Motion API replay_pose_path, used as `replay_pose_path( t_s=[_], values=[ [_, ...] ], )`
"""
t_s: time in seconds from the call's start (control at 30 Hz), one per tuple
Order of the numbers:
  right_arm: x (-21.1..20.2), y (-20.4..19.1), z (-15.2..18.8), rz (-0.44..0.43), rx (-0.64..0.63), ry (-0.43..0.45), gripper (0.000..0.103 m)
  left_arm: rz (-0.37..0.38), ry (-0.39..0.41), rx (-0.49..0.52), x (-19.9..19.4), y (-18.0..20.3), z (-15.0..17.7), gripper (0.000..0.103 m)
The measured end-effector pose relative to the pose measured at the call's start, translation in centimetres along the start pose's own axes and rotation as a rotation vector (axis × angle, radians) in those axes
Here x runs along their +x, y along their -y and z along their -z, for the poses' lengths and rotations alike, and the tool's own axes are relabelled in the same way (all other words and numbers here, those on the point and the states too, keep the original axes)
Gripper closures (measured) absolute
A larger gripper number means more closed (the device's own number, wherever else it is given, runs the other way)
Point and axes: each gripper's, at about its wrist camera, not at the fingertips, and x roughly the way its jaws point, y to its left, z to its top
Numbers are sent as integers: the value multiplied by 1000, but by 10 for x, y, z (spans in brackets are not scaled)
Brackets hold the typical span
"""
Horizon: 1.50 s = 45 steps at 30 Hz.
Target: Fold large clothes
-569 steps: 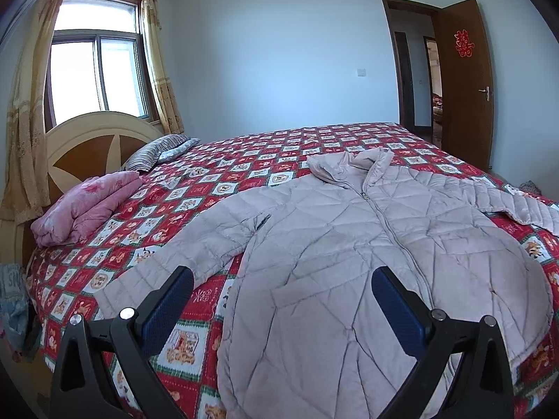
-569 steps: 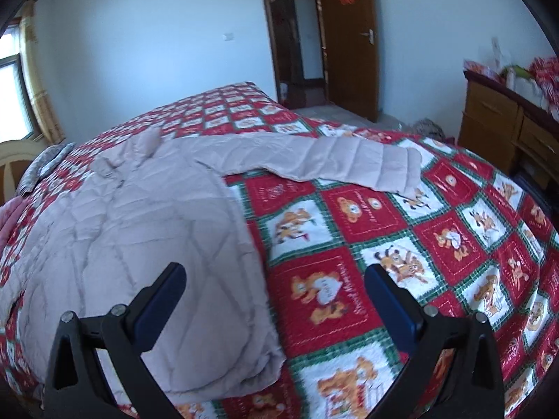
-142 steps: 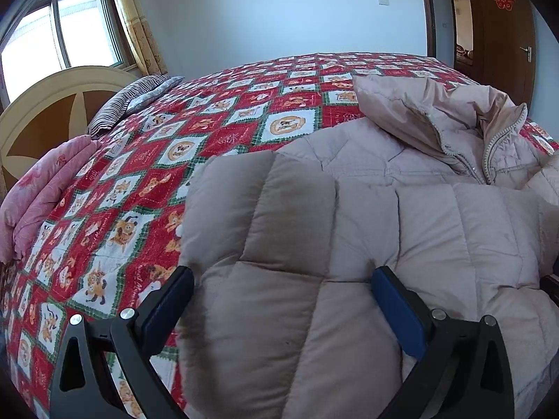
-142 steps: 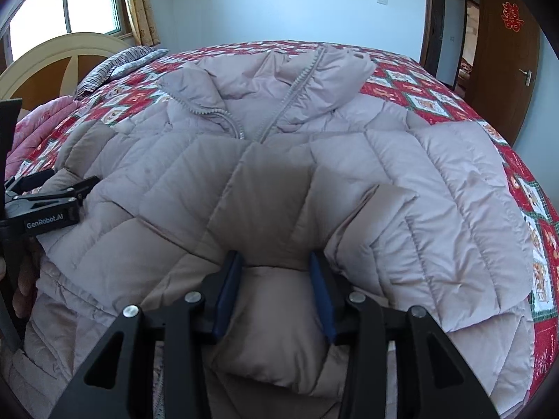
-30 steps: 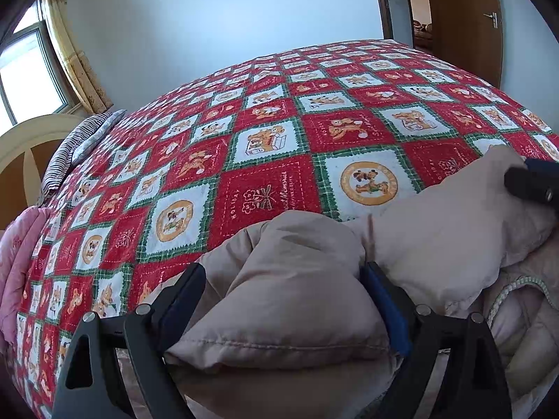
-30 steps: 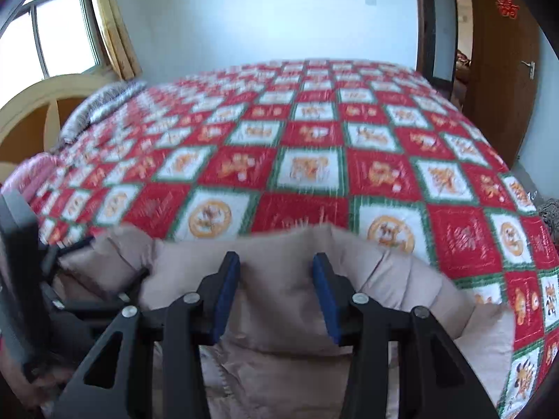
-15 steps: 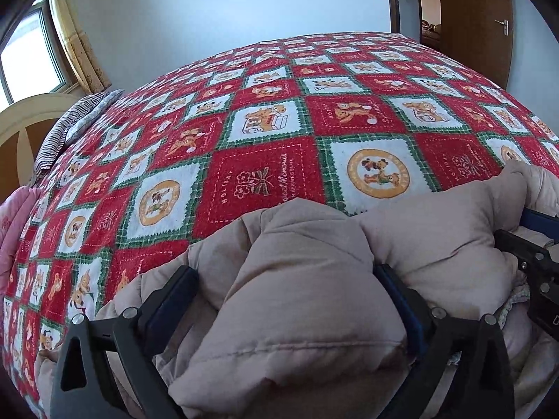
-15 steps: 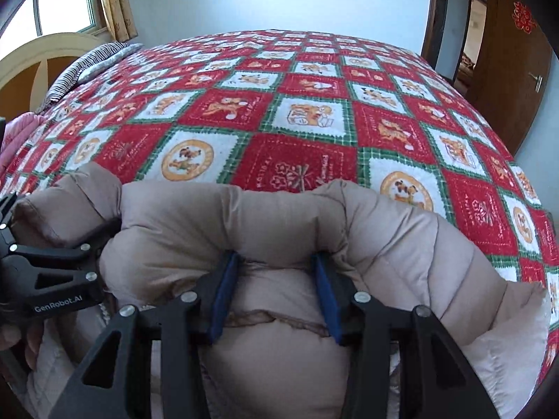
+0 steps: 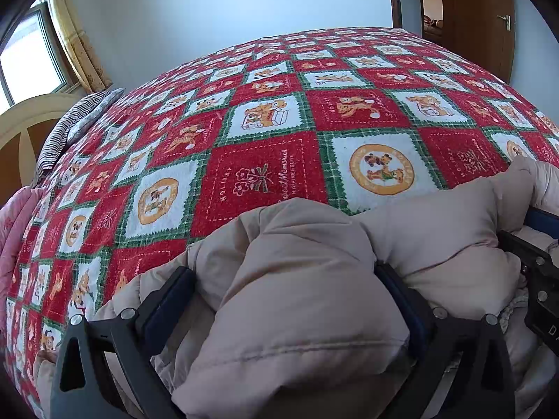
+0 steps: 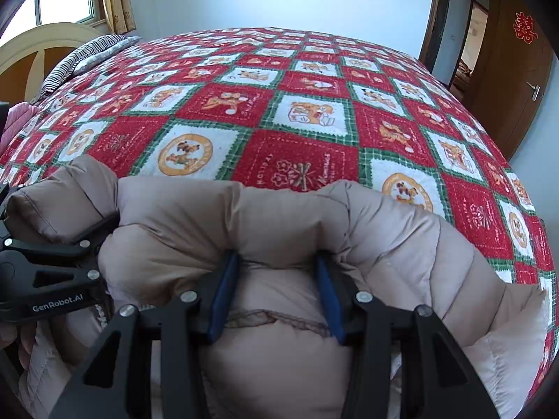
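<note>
A beige quilted down jacket lies bunched in a thick fold on the red patterned bedspread. My left gripper has its jaws wide apart with a thick roll of the jacket between them. My right gripper is shut on a bunched fold of the jacket, its blue pads pressing in from both sides. The left gripper also shows in the right wrist view, at the far left against the jacket. The right gripper shows at the right edge of the left wrist view.
The bed has a cream and wood headboard at the left, with a striped pillow and a pink quilt. A window with yellow curtains is beyond. A brown door stands open at the right.
Both grippers have settled lower with the jacket fold toward the bedspread. The left jaws have spread a little wider around the roll. The right grip is unchanged.
</note>
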Motion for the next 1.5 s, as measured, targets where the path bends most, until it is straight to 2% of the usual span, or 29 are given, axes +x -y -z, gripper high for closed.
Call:
replay_pose_path(
  t_s=[0.97, 1.07, 1.13, 1.2, 1.23, 1.3, 1.5],
  values=[
    [5, -4, -1, 32, -22, -12, 53, -6, -2, 4, 2, 1, -1, 0],
    [3, -7, -4, 50, -52, -29, 53, 6, -32, 10, -1, -3, -8, 1],
    [-8, 2, -7, 20, -23, -46, 51, -28, -7, 10, -21, -10, -15, 1],
    [-34, 18, -3, -32, 65, -28, 36, 1, 61, -7, -58, -22, -14, 1],
    [-48, 22, 2, -41, 79, -1, 33, 27, 82, -10, -77, -30, -8, 1],
    [-80, 33, 18, -4, 79, 50, 22, 42, 107, -11, -111, -45, 13, 1],
    [-131, 66, 103, 0, 132, -2, 21, 27, 100, -3, -174, -75, 118, 1]
  ],
)
